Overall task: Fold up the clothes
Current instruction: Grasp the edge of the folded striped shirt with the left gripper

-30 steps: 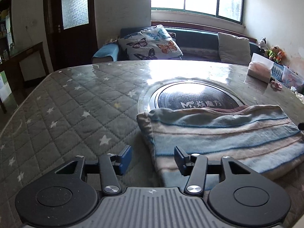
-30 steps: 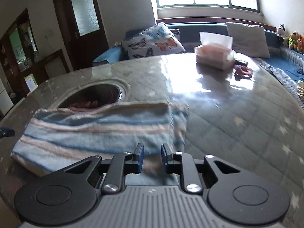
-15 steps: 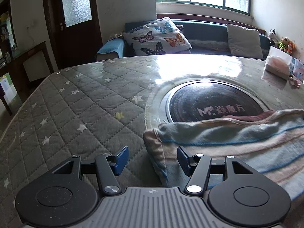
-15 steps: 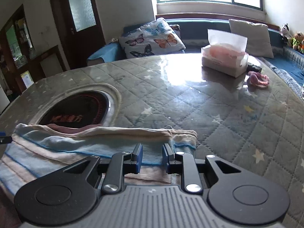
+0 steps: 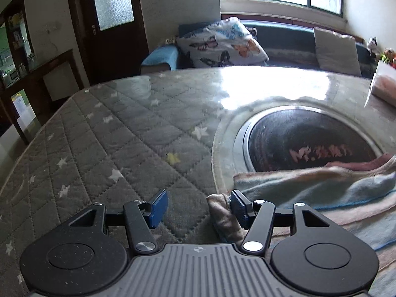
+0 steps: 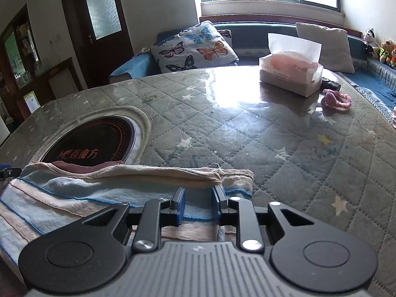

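A folded garment [image 5: 321, 193] with blue, pink and cream stripes lies on the quilted table, partly over the round black hotplate [image 5: 309, 141]. My left gripper [image 5: 198, 209] is open at the garment's left end, whose bunched corner lies by the right finger. In the right wrist view the garment [image 6: 86, 190] fills the lower left. My right gripper [image 6: 198, 208] stands over its right end with the jaws a little apart and cloth lying between them.
A tissue box [image 6: 290, 73] and a pink hair tie [image 6: 336, 100] sit at the table's far right. The hotplate [image 6: 89, 146] is set in the table [image 6: 247, 128]. A sofa with a butterfly pillow [image 6: 193, 47] stands behind.
Both grippers have moved forward and down toward the garment's ends. The right jaws have widened a little. The garment's far edge now looks lifted and rumpled.
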